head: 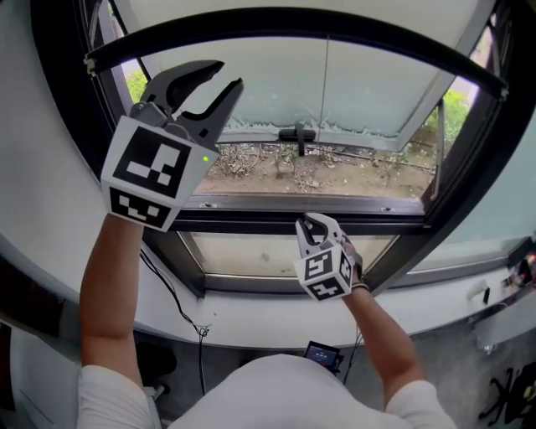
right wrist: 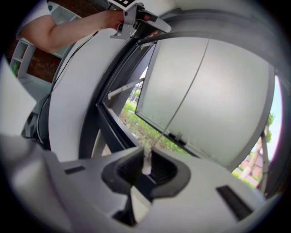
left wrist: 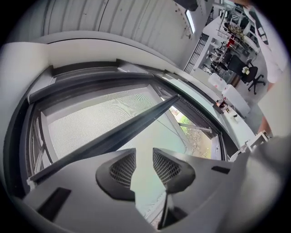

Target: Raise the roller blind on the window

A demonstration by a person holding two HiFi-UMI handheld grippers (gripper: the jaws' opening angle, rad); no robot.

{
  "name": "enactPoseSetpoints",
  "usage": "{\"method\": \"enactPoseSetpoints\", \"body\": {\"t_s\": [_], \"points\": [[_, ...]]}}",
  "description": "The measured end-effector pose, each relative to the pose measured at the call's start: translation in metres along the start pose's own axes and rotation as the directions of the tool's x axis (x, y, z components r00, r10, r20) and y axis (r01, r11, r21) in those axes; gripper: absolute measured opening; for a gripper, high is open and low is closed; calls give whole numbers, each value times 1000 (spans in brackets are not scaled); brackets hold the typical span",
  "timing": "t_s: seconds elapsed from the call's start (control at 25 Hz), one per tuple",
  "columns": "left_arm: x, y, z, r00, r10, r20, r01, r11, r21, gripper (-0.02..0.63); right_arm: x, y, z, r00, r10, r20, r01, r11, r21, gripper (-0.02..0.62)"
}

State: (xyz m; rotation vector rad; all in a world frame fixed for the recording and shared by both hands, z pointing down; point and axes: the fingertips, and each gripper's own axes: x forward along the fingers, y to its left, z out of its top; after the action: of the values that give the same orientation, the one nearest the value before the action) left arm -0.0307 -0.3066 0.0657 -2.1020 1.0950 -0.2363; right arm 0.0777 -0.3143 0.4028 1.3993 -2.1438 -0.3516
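Note:
The roller blind's dark bottom bar (head: pixel 293 23) arcs across the top of the window, with pale blind fabric (head: pixel 251 7) above it. A thin pull cord (head: pixel 326 84) hangs from the bar down toward my right gripper (head: pixel 311 222) by the lower window frame. That gripper (right wrist: pixel 146 164) is shut on the cord's small white end piece (right wrist: pixel 146 160). My left gripper (head: pixel 213 82) is raised at the upper left, just below the bar's left end, jaws open with nothing between them. In the left gripper view the bar (left wrist: pixel 113 134) runs diagonally beyond the open left gripper (left wrist: pixel 144 160), in front of the mesh fabric (left wrist: pixel 91 113).
The frosted sash (head: pixel 352 84) is swung outward, with its handle (head: pixel 299 134) at the bottom and gravel and plants outside. A white sill (head: pixel 251 323) runs below the dark frame, with a cable (head: pixel 180 306) hanging off it. Desks and chairs (left wrist: pixel 236 54) stand behind.

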Motion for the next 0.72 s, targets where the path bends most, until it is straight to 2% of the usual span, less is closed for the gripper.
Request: {"method": "enactPoseSetpoints", "body": {"t_s": [0.28,0.48,0.72], "points": [[-7,-29,-32,999,-39,-4,38,990,-135,121,-4,-2,-3,1000,-14,-5,14,1000,1,61],[-18,-51,-53,999,-53,-9,50,974,-223,121,-8,-2,-5,1000,-21,-6,21,1000,3,61],[-30,-74,-76,997,-70,-24,60,955,-290,121,-8,-2,-5,1000,-23,-8,23,1000,1,61]]}}
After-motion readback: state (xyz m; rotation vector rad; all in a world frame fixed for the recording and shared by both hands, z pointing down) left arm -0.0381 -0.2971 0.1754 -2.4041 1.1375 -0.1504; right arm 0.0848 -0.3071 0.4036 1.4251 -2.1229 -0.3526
